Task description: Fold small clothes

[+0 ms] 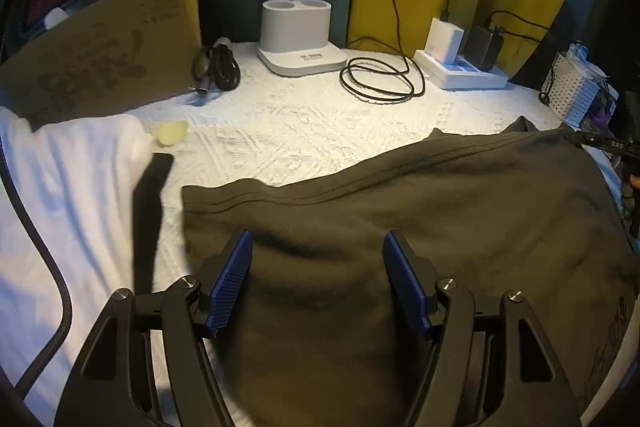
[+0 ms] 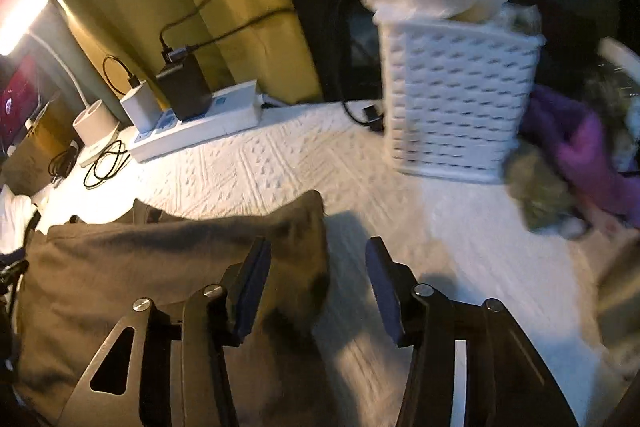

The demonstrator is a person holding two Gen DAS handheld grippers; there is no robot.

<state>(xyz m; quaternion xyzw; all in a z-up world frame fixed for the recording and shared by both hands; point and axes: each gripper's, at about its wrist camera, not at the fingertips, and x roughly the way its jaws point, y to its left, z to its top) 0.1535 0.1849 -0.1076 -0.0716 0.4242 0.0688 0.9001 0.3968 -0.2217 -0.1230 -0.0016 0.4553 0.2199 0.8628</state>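
Your left gripper (image 1: 318, 247) and right gripper (image 2: 318, 259) both hover with jaws apart, empty, over the dark olive-brown fabric garment (image 1: 440, 227) on the white quilted surface (image 1: 280, 123).

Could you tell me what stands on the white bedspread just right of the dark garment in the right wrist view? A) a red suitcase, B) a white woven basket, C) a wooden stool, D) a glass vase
B: a white woven basket stuffed with pale items stands on the bedspread beyond the dark garment.
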